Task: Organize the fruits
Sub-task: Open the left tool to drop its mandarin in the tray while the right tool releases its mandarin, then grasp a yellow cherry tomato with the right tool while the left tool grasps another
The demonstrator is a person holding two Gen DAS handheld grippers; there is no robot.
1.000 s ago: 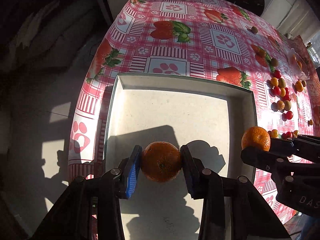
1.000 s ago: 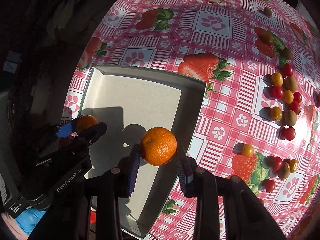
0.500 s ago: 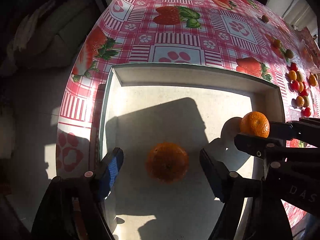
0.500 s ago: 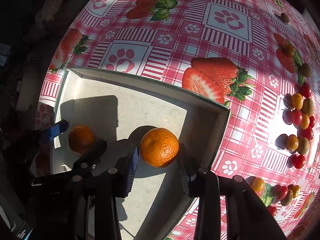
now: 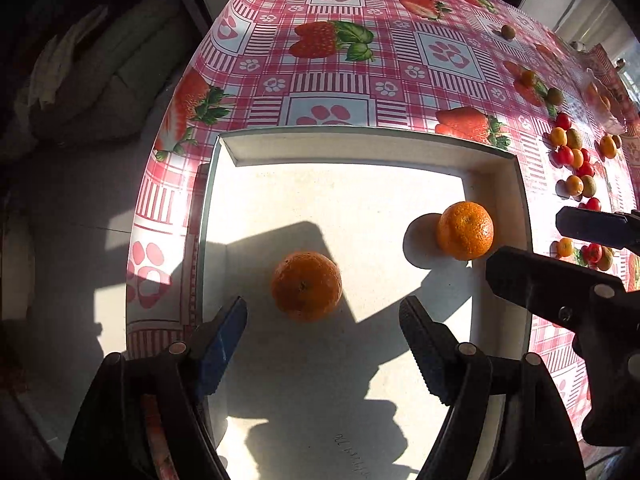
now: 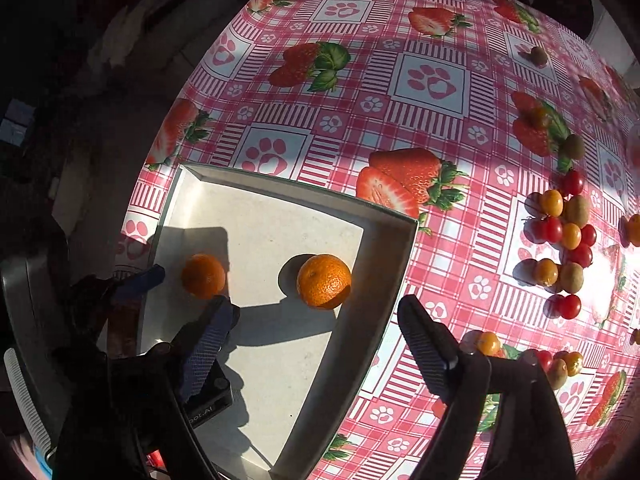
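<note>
A shallow white tray (image 5: 360,136) (image 6: 296,190) lies near the table's left edge. Two oranges rest on its floor. One orange (image 5: 307,286) (image 6: 203,276) sits in shadow just ahead of my left gripper (image 5: 322,312), which is open, its pads well clear of the fruit. The other orange (image 5: 465,231) (image 6: 324,281) sits in sunlight by the tray's right wall. My right gripper (image 6: 316,308) (image 5: 524,240) hangs over it with its jaws opening; the orange lies between the fingertips, untouched. A blue-padded finger (image 6: 140,282) of the left gripper shows in the right wrist view.
Several small red, orange and brown-green fruits (image 5: 576,160) (image 6: 560,236) lie loose on the red strawberry-print tablecloth (image 6: 432,80) right of the tray. A few more (image 6: 490,344) sit near my right finger. The table drops off at the left to a dim floor with bundled fabric (image 5: 100,80).
Both grippers let go of their oranges. The left opened first, then the right, and both oranges now lie on the tray floor.
</note>
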